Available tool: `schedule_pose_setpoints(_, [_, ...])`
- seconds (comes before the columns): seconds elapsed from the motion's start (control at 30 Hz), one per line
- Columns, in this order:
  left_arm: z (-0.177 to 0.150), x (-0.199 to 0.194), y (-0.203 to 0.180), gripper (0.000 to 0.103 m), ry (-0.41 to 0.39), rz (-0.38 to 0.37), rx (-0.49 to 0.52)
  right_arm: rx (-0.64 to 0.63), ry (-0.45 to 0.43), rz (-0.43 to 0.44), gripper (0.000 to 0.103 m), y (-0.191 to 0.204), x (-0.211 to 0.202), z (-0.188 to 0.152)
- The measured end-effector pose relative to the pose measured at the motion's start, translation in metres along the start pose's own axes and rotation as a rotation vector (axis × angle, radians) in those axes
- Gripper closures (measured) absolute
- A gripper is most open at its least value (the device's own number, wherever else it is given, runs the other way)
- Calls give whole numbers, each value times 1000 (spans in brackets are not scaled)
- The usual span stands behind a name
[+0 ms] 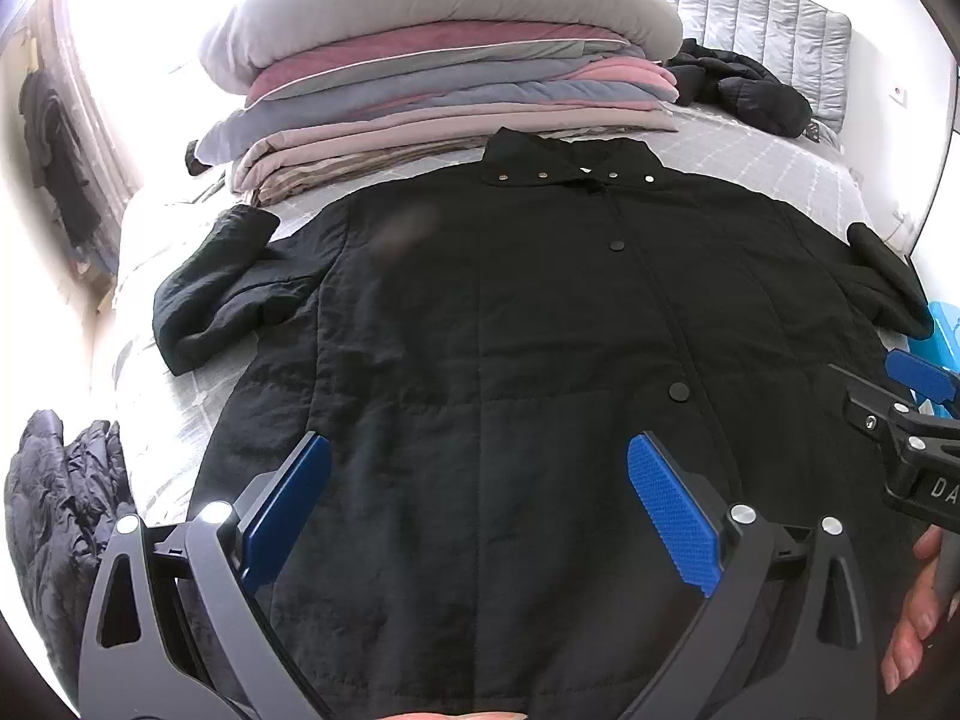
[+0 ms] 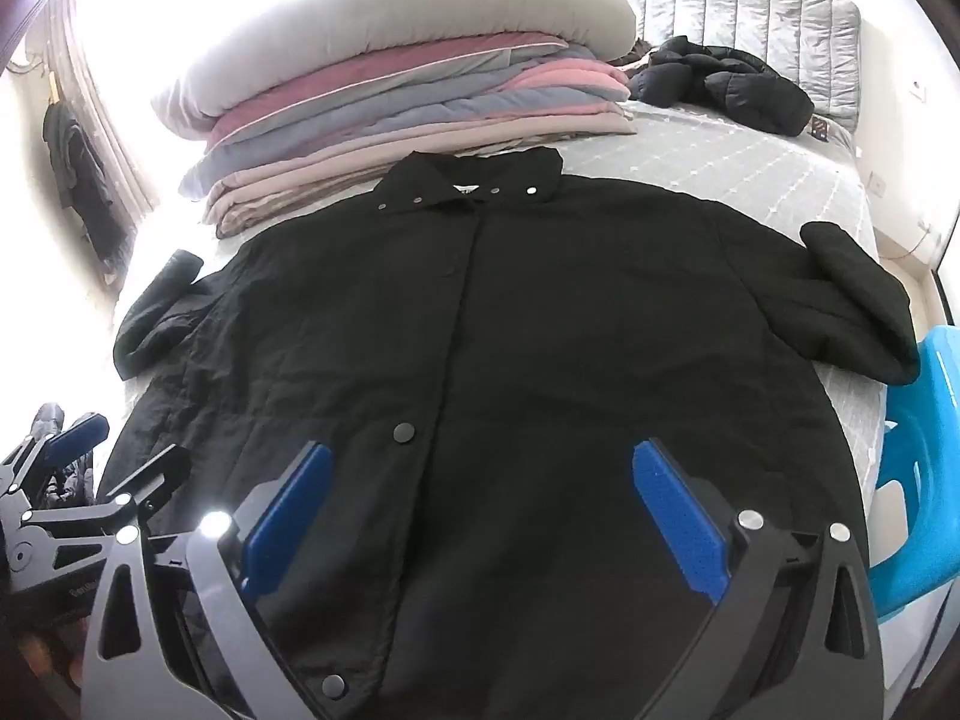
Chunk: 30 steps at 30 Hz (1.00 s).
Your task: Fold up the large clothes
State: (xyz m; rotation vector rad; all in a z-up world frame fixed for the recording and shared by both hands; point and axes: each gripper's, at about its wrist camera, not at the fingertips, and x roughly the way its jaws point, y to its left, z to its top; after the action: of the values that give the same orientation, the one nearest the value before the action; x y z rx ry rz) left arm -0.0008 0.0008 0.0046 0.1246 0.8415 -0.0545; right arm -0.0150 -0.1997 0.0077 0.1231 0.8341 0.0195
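Grey bed (image 1: 798,180), black coat (image 1: 510,330) lengthwise, collar (image 1: 570,165) away.

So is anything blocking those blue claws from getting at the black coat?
Nothing visible. The black coat lies spread flat on the bed, and the left gripper and right gripper both hover open directly above its lower part.

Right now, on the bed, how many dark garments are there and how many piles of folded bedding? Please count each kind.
Dark garments on the bed: 2, the spread black coat and the crumpled puffer jacket
Piles of folded bedding: 1, the stack of quilts
Total: 3
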Motion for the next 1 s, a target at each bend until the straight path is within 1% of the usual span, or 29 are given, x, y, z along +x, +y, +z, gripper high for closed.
schedule_pose_setpoints(1.0, [-2, 2, 4, 8, 2, 5, -3, -5, 11, 6, 6, 1, 4, -4])
